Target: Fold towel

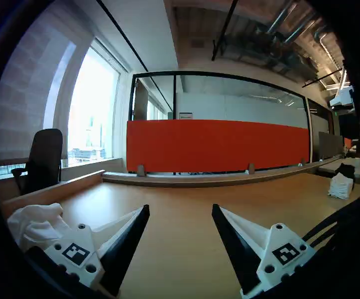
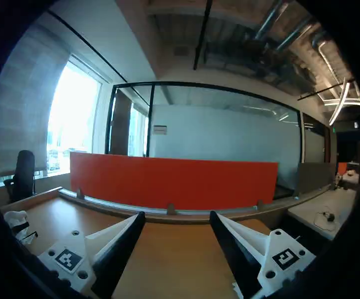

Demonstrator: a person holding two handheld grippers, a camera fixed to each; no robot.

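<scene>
Off at the left edge of the left gripper view, a black office chair [image 1: 43, 159] stands beside a bright window [image 1: 92, 114], behind the raised rim of the wooden bench [image 1: 189, 194]. Nearer to me, the towel [image 1: 35, 224] lies crumpled on the bench, just beside the outer side of my left finger and partly hidden behind it. My left tongs [image 1: 180, 207] stand wide open over bare wood, gripping nothing. Past them an orange divider [image 1: 217, 145] runs along the far edge of the bench. Far to the right, well apart from the towel, sits a small pile of white cloth [image 1: 340, 187]. Turning to the right gripper view, the same chair [image 2: 23, 174] shows at the far left. Below it a rumpled white cloth [image 2: 15, 219] lies on the bench with something dark across it that I cannot make out. My right tongs [image 2: 176, 214] are likewise spread wide and empty, aimed at the divider [image 2: 175, 182] over bare bench [image 2: 180, 254]. Over on the right, a pale neighbouring desk [image 2: 324, 204] carries a small dark cable [image 2: 326, 216].
</scene>
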